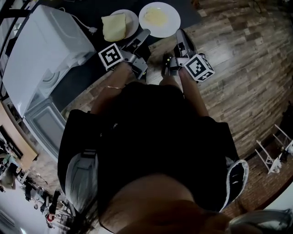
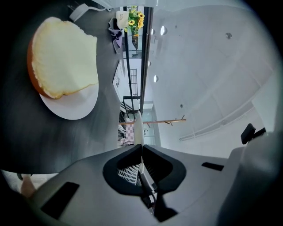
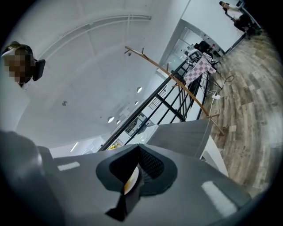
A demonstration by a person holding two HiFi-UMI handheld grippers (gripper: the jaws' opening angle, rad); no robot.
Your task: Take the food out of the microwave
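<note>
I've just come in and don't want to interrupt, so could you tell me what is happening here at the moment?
A person is holding one white plate of yellowish food with both claws. The left claw and the right claw are shut on opposite sides of its rim, over the dark table. A second plate, carrying what looks like bread, already sits on that table next to the white microwave.
</note>
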